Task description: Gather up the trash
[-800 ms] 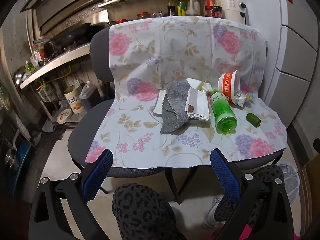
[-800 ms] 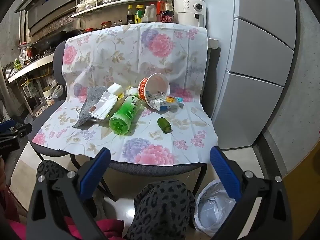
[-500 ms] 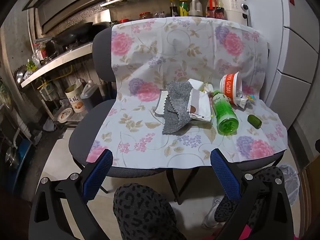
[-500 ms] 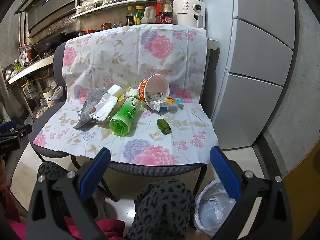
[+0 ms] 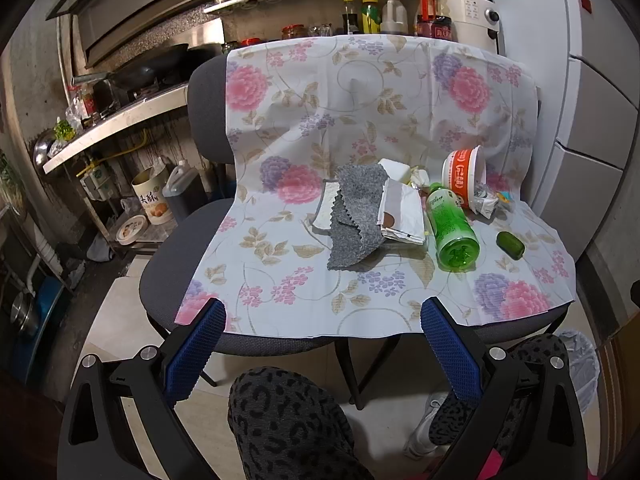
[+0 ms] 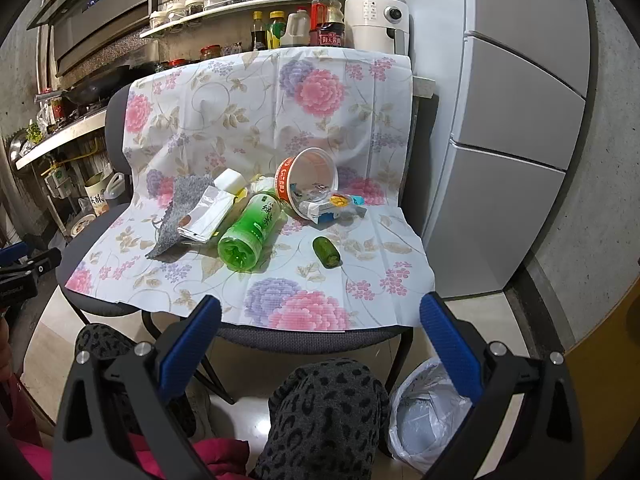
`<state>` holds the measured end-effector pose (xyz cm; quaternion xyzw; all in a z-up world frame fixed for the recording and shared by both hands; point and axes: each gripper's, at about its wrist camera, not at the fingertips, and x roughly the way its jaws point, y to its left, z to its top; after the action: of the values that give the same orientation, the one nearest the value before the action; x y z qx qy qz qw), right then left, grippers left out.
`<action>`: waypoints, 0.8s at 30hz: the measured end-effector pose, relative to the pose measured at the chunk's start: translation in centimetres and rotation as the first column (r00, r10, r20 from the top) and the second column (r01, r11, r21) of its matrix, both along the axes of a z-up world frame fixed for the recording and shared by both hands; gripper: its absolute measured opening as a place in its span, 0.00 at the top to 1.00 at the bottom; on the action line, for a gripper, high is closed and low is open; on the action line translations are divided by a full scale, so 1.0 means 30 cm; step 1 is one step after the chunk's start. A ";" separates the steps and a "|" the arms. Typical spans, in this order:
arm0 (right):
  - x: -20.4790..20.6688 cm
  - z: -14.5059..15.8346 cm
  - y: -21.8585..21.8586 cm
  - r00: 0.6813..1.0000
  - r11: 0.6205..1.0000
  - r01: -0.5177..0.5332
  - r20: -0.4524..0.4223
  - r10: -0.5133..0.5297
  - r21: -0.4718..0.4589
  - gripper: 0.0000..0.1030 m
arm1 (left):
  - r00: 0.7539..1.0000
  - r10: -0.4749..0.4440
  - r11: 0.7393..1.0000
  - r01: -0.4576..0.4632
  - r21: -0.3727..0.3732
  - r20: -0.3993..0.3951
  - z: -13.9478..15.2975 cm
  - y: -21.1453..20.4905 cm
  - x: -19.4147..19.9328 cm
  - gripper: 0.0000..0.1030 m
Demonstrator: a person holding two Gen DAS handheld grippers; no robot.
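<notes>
Both grippers are held low in front of a chair, above the person's leopard-print knees, pointing at the seat. The left gripper (image 5: pixel 322 334) has its blue-padded fingers (image 5: pixel 196 346) spread wide with nothing between them; the right gripper (image 6: pixel 320 332) is likewise spread wide and empty.

The trash lies well beyond both sets of fingers, in the middle of each frame, on a floral cloth (image 6: pixel 256 112) draped over the chair (image 5: pixel 168 256). A green bottle (image 6: pixel 250 232) lies on its side, its base toward the cameras. Just left of it are a white wrapper (image 6: pixel 208 216) and a grey rag (image 5: pixel 356 216). Behind it an orange noodle cup (image 6: pixel 308 184) is tipped over, with small packets at its mouth. A small green cap (image 6: pixel 326 252) sits apart, right of the bottle.

A lined trash bin (image 6: pixel 430 412) stands on the floor at lower right. A kitchen shelf of bottles and a grey refrigerator (image 6: pixel 516 128) fill the background.
</notes>
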<state>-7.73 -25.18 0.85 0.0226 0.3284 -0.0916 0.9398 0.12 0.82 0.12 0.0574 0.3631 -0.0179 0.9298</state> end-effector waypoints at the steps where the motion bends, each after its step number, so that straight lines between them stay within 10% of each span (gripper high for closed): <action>1: 0.000 0.000 0.000 1.000 1.000 0.000 0.000 0.000 -0.001 0.06 | 1.000 0.000 1.000 0.000 0.000 0.001 0.000 0.002 0.000 0.06; 24: -0.002 -0.002 0.002 1.000 1.000 0.004 -0.001 -0.004 -0.003 0.06 | 1.000 0.006 1.000 -0.006 -0.002 0.002 0.013 0.011 0.002 0.06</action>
<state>-7.78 -25.12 0.80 0.0216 0.3285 -0.0939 0.9396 0.18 1.14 0.50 0.0556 0.3624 -0.0155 0.9302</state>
